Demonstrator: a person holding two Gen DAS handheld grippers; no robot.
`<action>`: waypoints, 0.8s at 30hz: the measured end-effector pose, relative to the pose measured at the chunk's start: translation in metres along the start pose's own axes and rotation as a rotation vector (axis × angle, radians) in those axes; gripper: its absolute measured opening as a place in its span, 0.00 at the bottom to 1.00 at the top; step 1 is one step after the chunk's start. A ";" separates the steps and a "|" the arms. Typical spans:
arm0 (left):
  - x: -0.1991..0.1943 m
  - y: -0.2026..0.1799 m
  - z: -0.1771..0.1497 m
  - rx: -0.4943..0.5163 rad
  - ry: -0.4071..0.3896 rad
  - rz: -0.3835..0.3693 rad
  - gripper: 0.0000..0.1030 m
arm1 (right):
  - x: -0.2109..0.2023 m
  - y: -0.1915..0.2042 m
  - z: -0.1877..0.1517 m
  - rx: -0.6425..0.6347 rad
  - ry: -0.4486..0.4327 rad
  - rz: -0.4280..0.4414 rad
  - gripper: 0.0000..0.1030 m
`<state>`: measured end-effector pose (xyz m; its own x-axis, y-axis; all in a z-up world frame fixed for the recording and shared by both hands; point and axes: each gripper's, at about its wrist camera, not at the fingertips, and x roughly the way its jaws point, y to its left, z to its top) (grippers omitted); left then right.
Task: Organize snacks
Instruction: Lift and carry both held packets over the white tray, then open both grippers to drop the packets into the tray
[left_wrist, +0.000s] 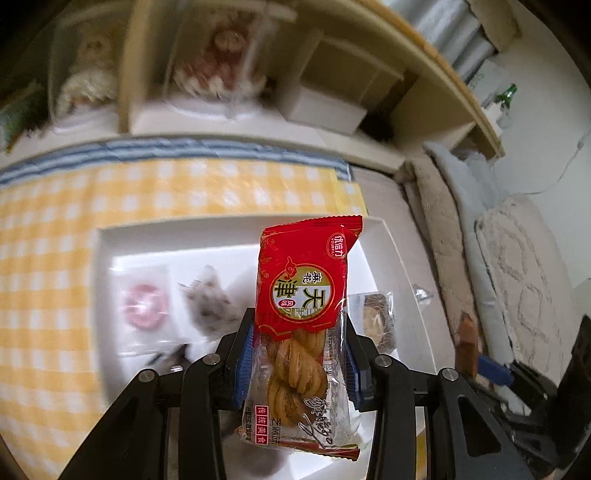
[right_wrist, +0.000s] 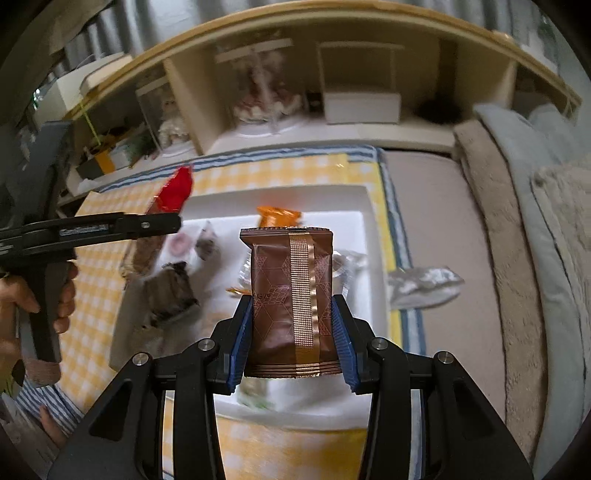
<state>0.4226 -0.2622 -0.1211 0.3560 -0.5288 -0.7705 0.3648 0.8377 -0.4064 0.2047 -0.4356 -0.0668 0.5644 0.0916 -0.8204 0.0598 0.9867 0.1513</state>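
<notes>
My left gripper (left_wrist: 299, 332) is shut on a red snack packet (left_wrist: 306, 280) with a twisted pastry showing through its clear half; it hangs over the white tray (left_wrist: 391, 247). In the right wrist view that same left gripper (right_wrist: 177, 221) comes in from the left, a hand (right_wrist: 22, 295) on its grip, the red packet (right_wrist: 175, 192) sticking up from it. My right gripper (right_wrist: 291, 306) is shut on a brown foil packet (right_wrist: 291, 291) with a copper strip, held above the white tray (right_wrist: 354, 199). Several wrapped snacks lie in the tray, among them an orange packet (right_wrist: 277, 216).
The tray rests on a yellow checked cloth (left_wrist: 55, 258). A silver wrapper (right_wrist: 424, 284) lies on the grey surface right of the cloth. A wooden shelf (right_wrist: 369, 136) with boxes and figurines stands behind. Folded blankets (right_wrist: 517, 221) lie at the right.
</notes>
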 end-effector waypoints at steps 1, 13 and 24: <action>0.011 0.001 0.005 -0.009 0.009 -0.005 0.39 | 0.001 -0.004 -0.002 0.008 0.008 0.005 0.41; 0.102 0.046 0.041 -0.101 0.071 0.092 0.39 | 0.046 -0.016 -0.028 -0.029 0.225 0.043 0.41; 0.138 0.051 0.070 -0.053 0.039 0.152 0.39 | 0.112 -0.011 -0.001 -0.095 0.351 -0.064 0.40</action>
<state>0.5507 -0.3019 -0.2137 0.3696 -0.3905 -0.8431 0.2626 0.9143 -0.3084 0.2663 -0.4363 -0.1611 0.2446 0.0541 -0.9681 0.0000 0.9984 0.0558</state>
